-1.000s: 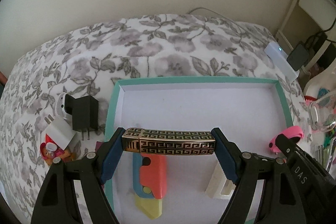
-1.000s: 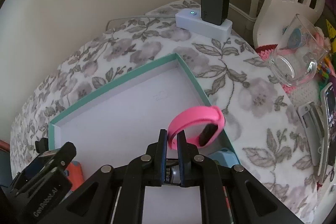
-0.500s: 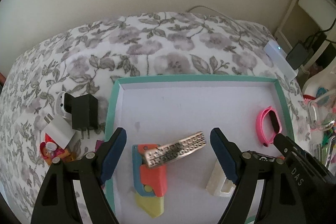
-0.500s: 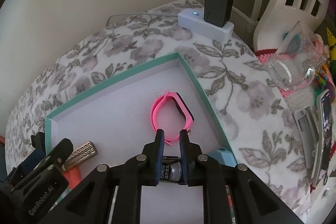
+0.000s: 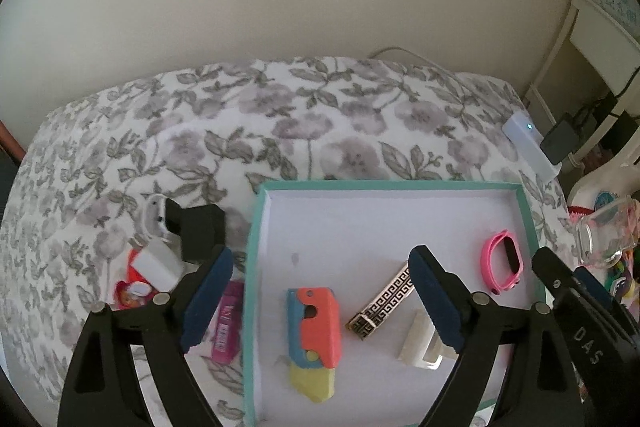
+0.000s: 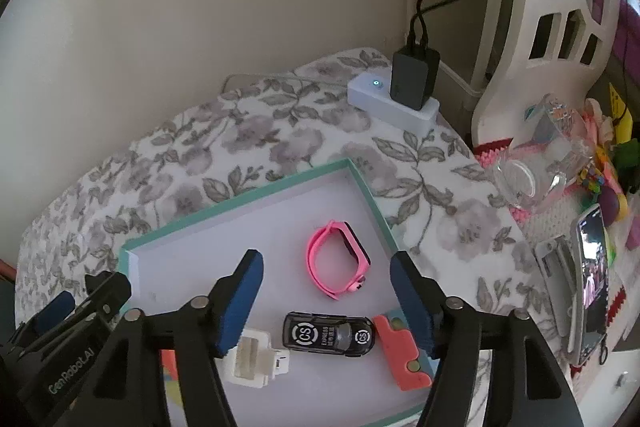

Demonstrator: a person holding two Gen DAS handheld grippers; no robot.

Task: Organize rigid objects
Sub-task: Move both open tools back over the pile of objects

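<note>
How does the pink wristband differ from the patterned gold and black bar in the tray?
The pink wristband is a closed loop with a dark face; the patterned bar is straight and flat. The wristband is plain pink; the bar has a gold and black key pattern. Both lie loose in the teal tray, held by neither gripper.

white piece (image 5: pixel 418 341) partly behind gripper finger, perhaps a clip

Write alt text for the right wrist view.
The right tongs, opening with nothing between them, hang over a teal-rimmed tray on a floral cloth. In the tray lie a pink band, a black toy car, a white block and an orange piece.
</note>
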